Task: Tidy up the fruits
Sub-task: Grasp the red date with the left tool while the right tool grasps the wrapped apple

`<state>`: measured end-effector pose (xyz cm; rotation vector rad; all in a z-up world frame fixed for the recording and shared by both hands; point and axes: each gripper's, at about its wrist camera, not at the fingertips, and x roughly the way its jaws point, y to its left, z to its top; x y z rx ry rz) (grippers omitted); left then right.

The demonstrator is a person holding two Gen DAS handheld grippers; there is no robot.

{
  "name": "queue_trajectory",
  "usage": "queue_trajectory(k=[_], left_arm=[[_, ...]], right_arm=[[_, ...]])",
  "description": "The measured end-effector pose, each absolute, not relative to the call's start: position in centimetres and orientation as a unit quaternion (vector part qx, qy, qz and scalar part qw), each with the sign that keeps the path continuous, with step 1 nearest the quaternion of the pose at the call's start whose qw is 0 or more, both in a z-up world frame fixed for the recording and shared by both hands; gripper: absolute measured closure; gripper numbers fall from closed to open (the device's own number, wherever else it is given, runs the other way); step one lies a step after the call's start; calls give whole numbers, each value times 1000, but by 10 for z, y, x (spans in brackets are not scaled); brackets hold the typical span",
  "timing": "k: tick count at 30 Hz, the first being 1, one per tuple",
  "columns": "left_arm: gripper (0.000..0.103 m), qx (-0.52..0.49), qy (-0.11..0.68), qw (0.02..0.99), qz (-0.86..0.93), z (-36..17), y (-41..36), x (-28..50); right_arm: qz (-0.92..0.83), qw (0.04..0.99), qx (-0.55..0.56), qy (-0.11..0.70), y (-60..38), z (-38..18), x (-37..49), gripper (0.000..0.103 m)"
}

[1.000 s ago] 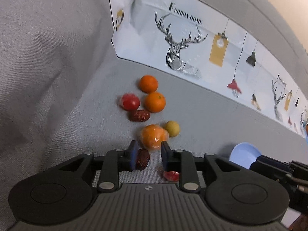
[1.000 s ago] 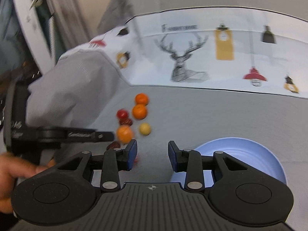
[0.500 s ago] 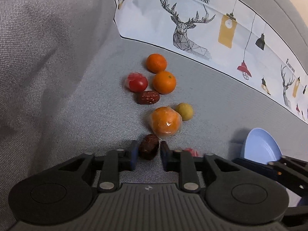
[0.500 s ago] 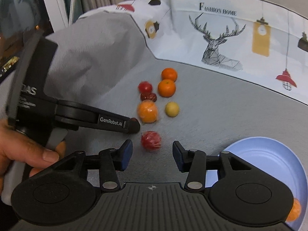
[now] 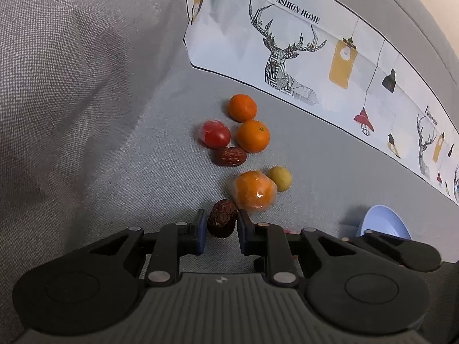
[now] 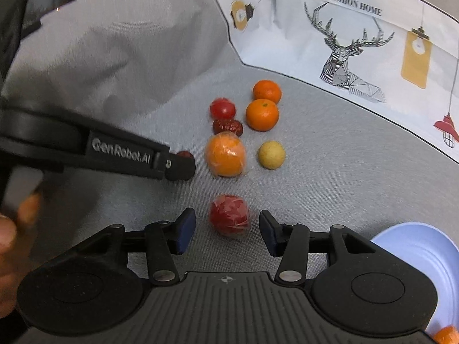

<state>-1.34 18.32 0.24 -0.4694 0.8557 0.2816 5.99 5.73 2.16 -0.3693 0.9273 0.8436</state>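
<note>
Fruits lie on a grey sofa seat (image 5: 330,172). My left gripper (image 5: 220,226) is shut on a dark red date (image 5: 222,218); it shows from the side in the right wrist view (image 6: 183,166). Beyond it lie a wrapped orange (image 5: 254,190), a yellow fruit (image 5: 279,178), another date (image 5: 230,156), a tomato (image 5: 215,134) and two mandarins (image 5: 253,136). My right gripper (image 6: 228,230) is open around a wrapped red fruit (image 6: 229,215), jaws apart from it on both sides. A blue plate (image 6: 416,255) sits at the right.
A grey cushion (image 6: 114,48) rises on the left. A white printed cloth with deer (image 5: 301,51) covers the sofa back. An orange fruit (image 6: 446,335) lies in the plate. A hand (image 6: 11,243) holds the left gripper.
The left jaws have stayed on the date. My right gripper moved forward and down so the wrapped red fruit now sits between its open jaws.
</note>
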Motion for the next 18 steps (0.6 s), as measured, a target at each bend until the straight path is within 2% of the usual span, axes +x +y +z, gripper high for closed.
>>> queue_trajectory(k=[2, 3, 4, 5, 10, 18], left_arm=[[79, -222, 408, 875, 134, 3, 182, -14], [79, -220, 407, 876, 134, 4, 181, -14], [79, -218, 404, 878, 134, 6, 180, -15], [79, -215, 401, 880, 134, 8, 179, -16], [79, -199, 367, 899, 128, 24, 172, -26], [79, -193, 325, 920, 99, 54, 152, -56]], right_arm=[[391, 794, -183, 428, 59, 18, 60, 53], [392, 794, -184, 427, 59, 18, 60, 58], [392, 795, -183, 426, 59, 18, 60, 69], [394, 795, -181, 424, 57, 18, 60, 71], [391, 805, -164, 414, 45, 28, 59, 71], [355, 851, -70, 381, -21, 91, 54, 71]])
